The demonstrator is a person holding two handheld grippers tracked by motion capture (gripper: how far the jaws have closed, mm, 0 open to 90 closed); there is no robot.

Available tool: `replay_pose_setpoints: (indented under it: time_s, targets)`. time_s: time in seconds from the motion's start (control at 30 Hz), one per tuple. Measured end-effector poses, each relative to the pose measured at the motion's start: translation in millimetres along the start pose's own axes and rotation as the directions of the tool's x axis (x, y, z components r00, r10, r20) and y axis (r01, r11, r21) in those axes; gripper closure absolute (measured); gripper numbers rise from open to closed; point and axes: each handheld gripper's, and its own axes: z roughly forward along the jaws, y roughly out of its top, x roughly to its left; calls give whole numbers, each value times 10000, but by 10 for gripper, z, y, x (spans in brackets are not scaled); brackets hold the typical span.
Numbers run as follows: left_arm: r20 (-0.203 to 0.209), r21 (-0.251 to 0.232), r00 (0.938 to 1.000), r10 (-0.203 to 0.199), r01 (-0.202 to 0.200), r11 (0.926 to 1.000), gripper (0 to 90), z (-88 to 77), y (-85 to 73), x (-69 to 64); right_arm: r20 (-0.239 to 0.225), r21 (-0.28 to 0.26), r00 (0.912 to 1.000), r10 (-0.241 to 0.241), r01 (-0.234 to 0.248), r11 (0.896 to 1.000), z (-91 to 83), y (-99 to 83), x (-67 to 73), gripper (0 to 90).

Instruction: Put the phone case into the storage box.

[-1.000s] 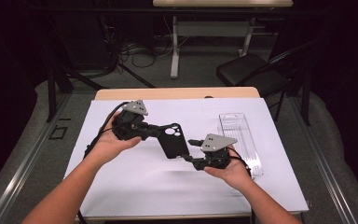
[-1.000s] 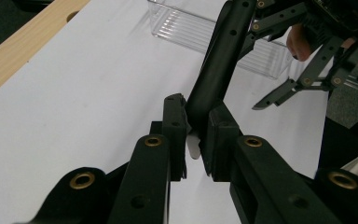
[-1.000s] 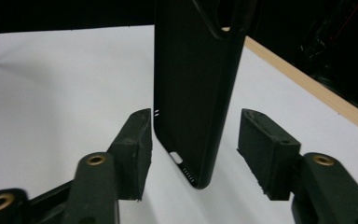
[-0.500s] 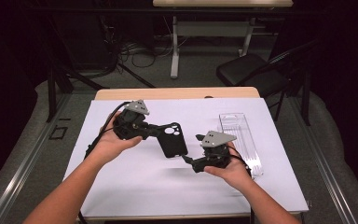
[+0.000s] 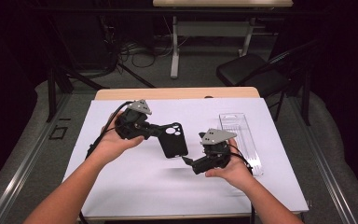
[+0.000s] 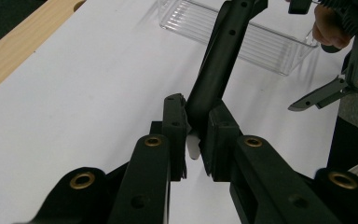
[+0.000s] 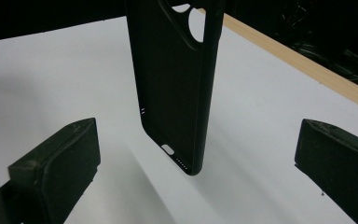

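High view: left gripper (image 5: 153, 131) is clamped on the top edge of the black phone case (image 5: 173, 140), holding it centre frame above the white table cover (image 5: 135, 186). Left gripper view confirms it: both pads press the case (image 6: 216, 70) edge-on.

Right gripper (image 5: 186, 161), just below and right of the case, has its jaws spread wide; they have just been opening. Right gripper view: the case's lower end (image 7: 177, 88) hangs in the gap, touching neither pad.

Judgement: the right side has let go, so the case now rests with the left gripper alone. Likely a handover or regrip.

Versus one second ago: the right jaws then met the case's bottom corner; now a clear gap shows. Case and both hands sit about where they were. Clear plastic tray (image 5: 242, 140) unchanged at right.
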Motion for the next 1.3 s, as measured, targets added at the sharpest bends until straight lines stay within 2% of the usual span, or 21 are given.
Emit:
replay_pose_setpoints:
  time_s: [0.07, 0.3, 0.37, 0.53, 0.67, 0.73, 1.0, 1.2, 1.3]
  targets:
    - [18, 60, 10000, 13, -13, 10000, 810, 10, 9, -9, 101, 23, 9999, -103, 103, 9999, -17, 25, 3, 2]
    - [91, 227, 9998, 187, -189, 9996, 810, 78, 66, -55, 195, 47, 9984, -522, 521, 9986, -91, 108, -4, 145]
    - [100, 253, 9996, 259, -261, 9993, 810, 91, 82, -67, 215, 64, 9979, -612, 611, 9981, -109, 130, -3, 152]
    - [97, 366, 9995, 314, -317, 9988, 810, 124, 114, -95, 217, 13, 9964, -825, 825, 9966, -171, 194, -18, 285]
    - [46, 451, 9993, 359, -361, 9983, 810, 151, 131, -120, 330, 236, 9951, -934, 927, 9954, -212, 250, -40, 382]
    - [23, 573, 9989, 460, -461, 9973, 810, 157, 140, -125, 368, 389, 9949, -937, 923, 9950, -228, 281, -44, 392]
    - [-138, 660, 9992, 365, -355, 9972, 810, 171, 163, -136, 509, 531, 9939, -983, 956, 9940, -241, 370, -72, 423]
    - [-165, 783, 9992, 372, -358, 9963, 810, 168, 189, -143, 841, 803, 9889, -1226, 1159, 9900, -243, 420, -52, 426]
    - [-185, 762, 9995, 257, -243, 9968, 811, 175, 198, -151, 818, 944, 9874, -1355, 1276, 9873, -250, 446, -43, 482]
